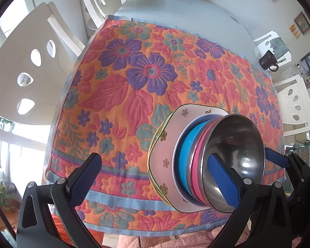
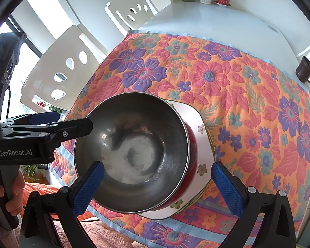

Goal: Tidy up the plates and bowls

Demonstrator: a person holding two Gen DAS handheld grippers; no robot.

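Bowls of steel sit nested — blue and pink bands on the outsides — on white flower-printed plates, at the near right of the floral cloth. The left gripper gapes wide, one finger inside the top bowl's rim. The right gripper also stands wide — near side of the stack. A dark mug sits far right.
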